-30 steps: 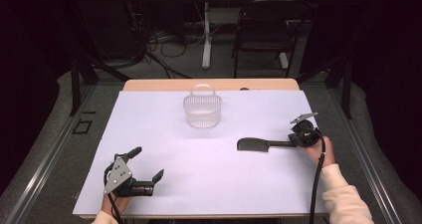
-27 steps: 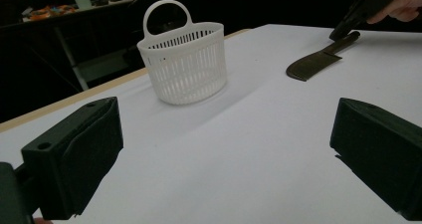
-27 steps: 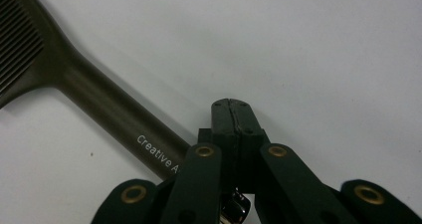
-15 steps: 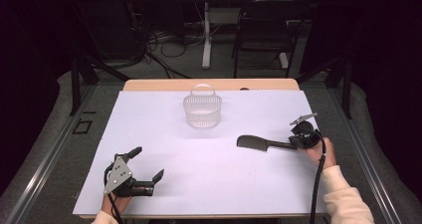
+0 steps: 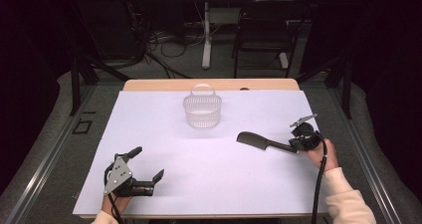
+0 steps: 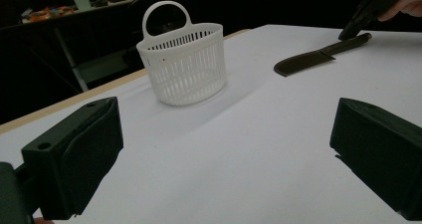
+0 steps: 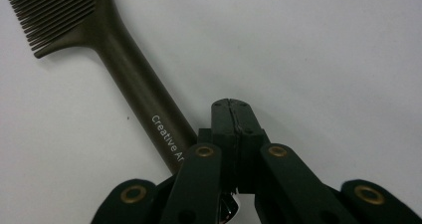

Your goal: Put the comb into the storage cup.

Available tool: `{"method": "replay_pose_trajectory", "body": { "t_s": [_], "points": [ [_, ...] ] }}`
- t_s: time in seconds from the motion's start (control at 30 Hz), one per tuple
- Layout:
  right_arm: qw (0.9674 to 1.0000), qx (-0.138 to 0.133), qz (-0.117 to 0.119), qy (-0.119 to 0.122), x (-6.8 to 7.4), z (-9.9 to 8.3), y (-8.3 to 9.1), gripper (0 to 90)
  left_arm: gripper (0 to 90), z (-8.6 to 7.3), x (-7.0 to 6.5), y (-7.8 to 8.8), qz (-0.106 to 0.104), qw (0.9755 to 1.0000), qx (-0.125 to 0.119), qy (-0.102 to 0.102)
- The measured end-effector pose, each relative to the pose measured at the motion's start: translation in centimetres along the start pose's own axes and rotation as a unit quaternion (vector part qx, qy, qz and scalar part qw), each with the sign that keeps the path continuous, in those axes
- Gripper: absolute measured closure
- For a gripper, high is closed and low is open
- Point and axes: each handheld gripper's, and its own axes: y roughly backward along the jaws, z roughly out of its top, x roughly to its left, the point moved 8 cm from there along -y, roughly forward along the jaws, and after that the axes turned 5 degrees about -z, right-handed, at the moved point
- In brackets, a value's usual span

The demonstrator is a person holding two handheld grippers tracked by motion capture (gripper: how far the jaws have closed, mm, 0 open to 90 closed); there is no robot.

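A dark comb (image 5: pixel 254 140) lies flat on the white table cover, teeth end toward the middle, handle toward the right. My right gripper (image 5: pixel 294 147) is at the handle's end, held by a hand at the right edge. In the right gripper view its jaws (image 7: pixel 231 115) are shut against each other with nothing between them, and the comb's handle (image 7: pixel 124 59) runs beside them on the left. A white slotted basket (image 5: pixel 202 112) with a loop handle stands upright at the far middle. My left gripper (image 5: pixel 148 162) rests open near the front left, facing the basket (image 6: pixel 184 69) and comb (image 6: pixel 308 59).
The white cover (image 5: pixel 199 184) spans nearly the whole table; a strip of wooden tabletop (image 5: pixel 164 85) shows at the far edge. Behind the table are a chair (image 5: pixel 263 30), a stand and floor cables. A cable (image 5: pixel 318 184) trails from the right gripper along the sleeve.
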Motion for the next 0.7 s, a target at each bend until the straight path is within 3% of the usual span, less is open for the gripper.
{"method": "replay_pose_trajectory", "body": {
  "t_s": [0.63,0.7],
  "points": [
    [0.9996,0.022,0.011,0.014,1.1,-0.6,0.5,90.0,0.2,0.0,-0.1,0.0,0.0,1.0,0.0,-0.001],
    [0.9997,0.019,0.008,0.016,1.0,-0.5,0.6,86.1,0.2,0.0,-0.1,0.0,0.001,1.0,0.0,-0.001]
  ]
}}
